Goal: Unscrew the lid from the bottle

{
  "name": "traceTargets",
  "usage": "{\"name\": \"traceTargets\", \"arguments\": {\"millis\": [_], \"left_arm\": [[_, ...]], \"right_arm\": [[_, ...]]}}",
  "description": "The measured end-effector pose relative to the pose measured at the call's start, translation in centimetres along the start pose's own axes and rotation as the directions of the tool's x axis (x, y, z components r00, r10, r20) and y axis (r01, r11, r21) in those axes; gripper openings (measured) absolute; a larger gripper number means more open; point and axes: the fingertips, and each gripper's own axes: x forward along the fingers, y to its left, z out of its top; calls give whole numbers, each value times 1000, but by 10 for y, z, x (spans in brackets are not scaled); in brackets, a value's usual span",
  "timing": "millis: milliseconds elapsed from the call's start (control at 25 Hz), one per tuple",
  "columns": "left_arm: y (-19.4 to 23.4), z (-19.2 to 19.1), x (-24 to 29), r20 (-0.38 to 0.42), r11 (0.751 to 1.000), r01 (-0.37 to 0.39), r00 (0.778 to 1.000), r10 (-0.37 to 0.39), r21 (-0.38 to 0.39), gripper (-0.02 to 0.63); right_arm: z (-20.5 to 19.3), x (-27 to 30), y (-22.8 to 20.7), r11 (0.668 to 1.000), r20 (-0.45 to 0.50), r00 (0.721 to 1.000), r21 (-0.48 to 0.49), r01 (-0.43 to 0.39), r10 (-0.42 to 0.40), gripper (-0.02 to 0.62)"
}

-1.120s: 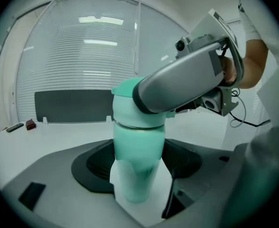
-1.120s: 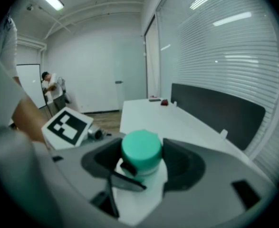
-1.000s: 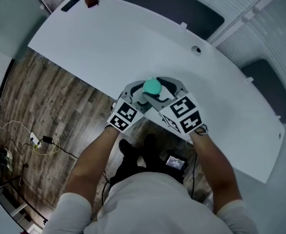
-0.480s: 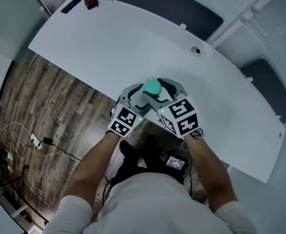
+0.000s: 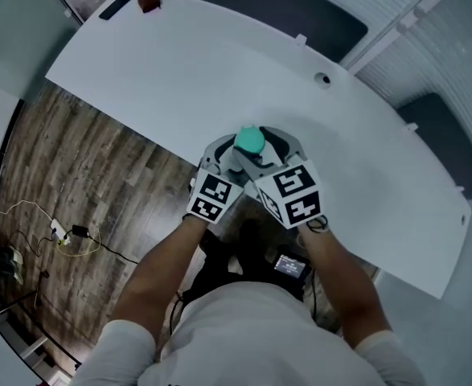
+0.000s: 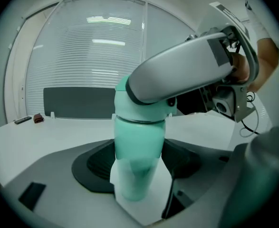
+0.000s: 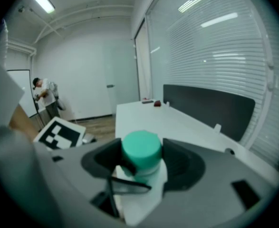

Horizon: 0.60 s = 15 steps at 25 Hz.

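Standing upright, bottle [image 6: 138, 151], lid [image 7: 140, 148] uppermost

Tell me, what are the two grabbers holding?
The left gripper holds the teal bottle by its body; the right gripper clamps its lid.

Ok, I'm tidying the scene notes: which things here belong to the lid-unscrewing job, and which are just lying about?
In the job: bottle, held by left gripper; lid, held by right gripper.

Lying about: dark flat object and small brown block at the table's far corner; cables on the floor.
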Motion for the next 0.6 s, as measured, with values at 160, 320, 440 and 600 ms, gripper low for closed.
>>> {"name": "traceTargets", "arguments": {"millis": [160, 320, 440, 600], "left_arm": [[-5, -2, 0, -21, 995, 94, 995, -94, 36, 314], [-9, -2, -1, -47, 980, 188, 982, -185, 69, 314], [-10, -2, -1, -61, 972, 220, 975, -215, 81, 314], [-10, -2, 0, -53, 974, 214, 976, -211, 71, 314]], "right_arm": [[-3, -3, 2, 994, -38, 995, -49, -97, 95, 287], [-4, -4, 4, 978, -81, 982, -102, -180, 172, 285], [-5, -4, 3, 973, -97, 977, -112, -202, 192, 285], [-4, -4, 3, 974, -86, 979, -116, -193, 183, 285]]}}
